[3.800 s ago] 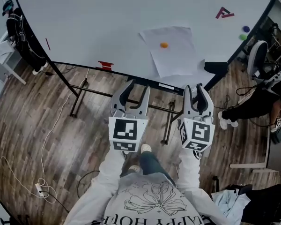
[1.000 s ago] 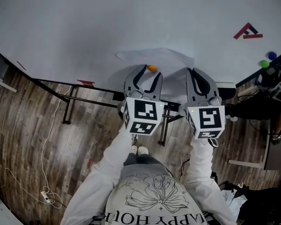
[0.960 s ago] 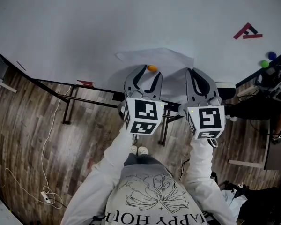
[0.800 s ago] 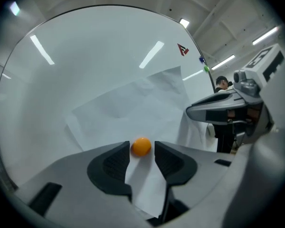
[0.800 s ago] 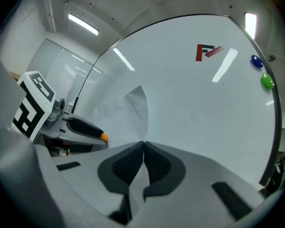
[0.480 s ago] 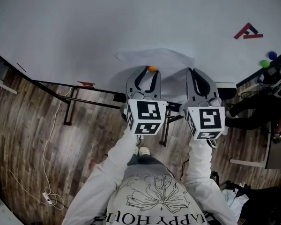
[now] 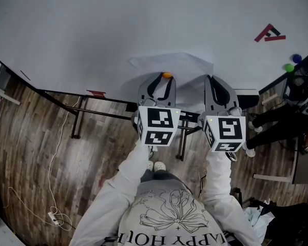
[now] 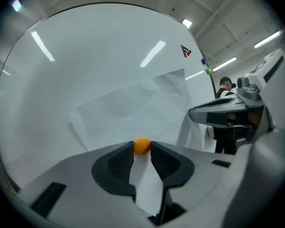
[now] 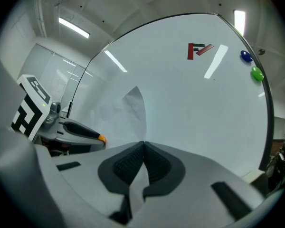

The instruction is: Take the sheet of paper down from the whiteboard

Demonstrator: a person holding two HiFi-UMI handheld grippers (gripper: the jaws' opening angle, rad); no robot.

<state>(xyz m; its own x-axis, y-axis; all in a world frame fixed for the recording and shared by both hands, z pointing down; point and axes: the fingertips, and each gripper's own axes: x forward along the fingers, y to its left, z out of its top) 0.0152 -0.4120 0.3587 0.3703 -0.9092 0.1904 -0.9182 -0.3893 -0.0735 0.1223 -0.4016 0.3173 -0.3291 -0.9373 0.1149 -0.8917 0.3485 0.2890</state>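
The paper hung flat on the upright whiteboard, straight ahead of both grippers, pinned by one small orange magnet. It sat slightly askew, its long side running up and to the right in the left gripper view. The left gripper was the one at the magnet, and that was the relation the next move turned on. Its jaws had just been closing, and the magnet sat between their tips, which appeared to touch it on both sides. The right gripper, just beside it to the right, was fully closed on the paper's right edge, with a strip of the sheet running down between its pads. Both grippers pointed nearly level at the board, side by side, arms stretched forward from my chest. I judged that pulling the magnet straight back off the board would free the sheet into the right gripper's pinch.
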